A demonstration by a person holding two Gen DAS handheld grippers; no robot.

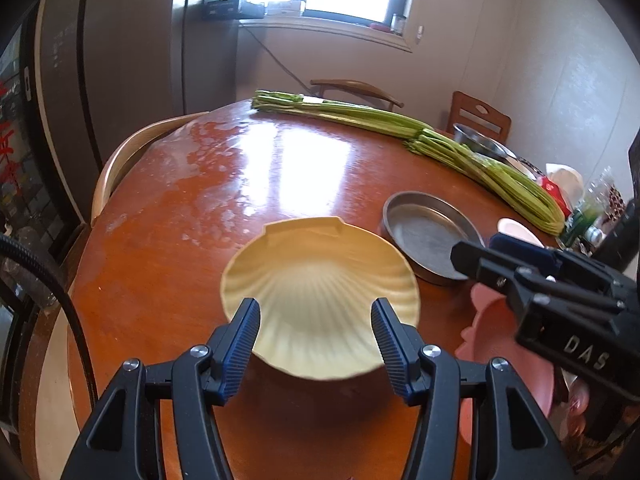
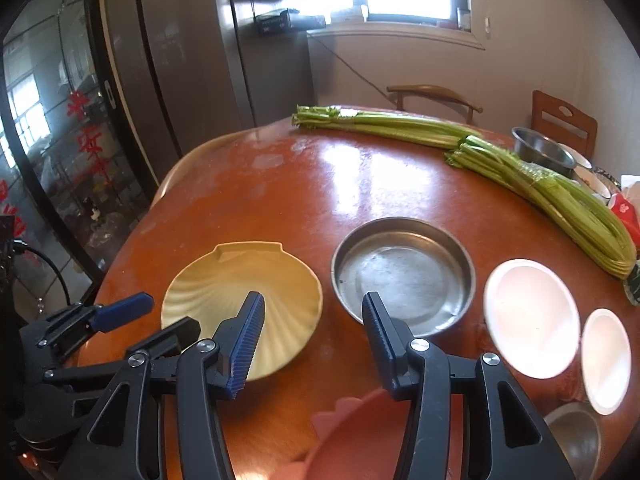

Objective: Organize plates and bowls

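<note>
The left gripper [image 1: 316,332] hangs over the yellow shell plate [image 1: 320,300] at the tabletop's [image 1: 168,208] 7 o'clock, fingers spread; right gripper [image 2: 314,324] likewise spread, empty. Better to pinch the near rim squarely. Only the right view shows two white plates [image 2: 532,316] at 4 o'clock

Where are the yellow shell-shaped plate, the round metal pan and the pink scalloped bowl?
yellow shell-shaped plate [image 1: 320,292], left wrist view, ribbed centre.
round metal pan [image 2: 404,274], right wrist view, flat bottom.
pink scalloped bowl [image 2: 352,436], right wrist view, inner wall.
</note>
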